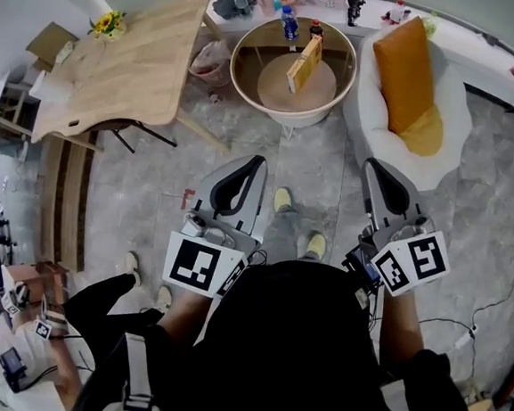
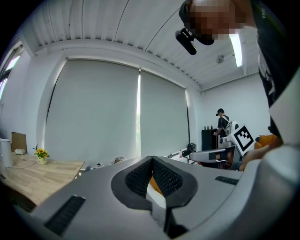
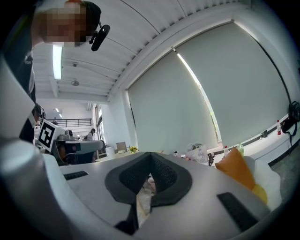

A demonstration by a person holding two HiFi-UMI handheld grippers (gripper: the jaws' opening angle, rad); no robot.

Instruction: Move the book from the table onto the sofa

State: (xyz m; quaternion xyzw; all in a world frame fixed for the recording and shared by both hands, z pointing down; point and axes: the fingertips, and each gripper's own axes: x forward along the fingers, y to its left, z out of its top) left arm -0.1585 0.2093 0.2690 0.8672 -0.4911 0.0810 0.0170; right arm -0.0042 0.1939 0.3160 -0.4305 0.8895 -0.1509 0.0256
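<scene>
Resting on the table [image 1: 236, 71], the book [image 1: 303, 63] shows whole only in head view.

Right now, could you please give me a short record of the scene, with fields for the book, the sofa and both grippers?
book: stands upright in the middle of the round table, untouched
sofa: white, to the right of the round table, no book on it
orange cushion: leans in the sofa
bottles: at the table's far rim
wooden table: to the left
left gripper: fingers together, empty, short of the round table
right gripper: fingers together, empty, near the sofa's front
task: not yet begun
</scene>
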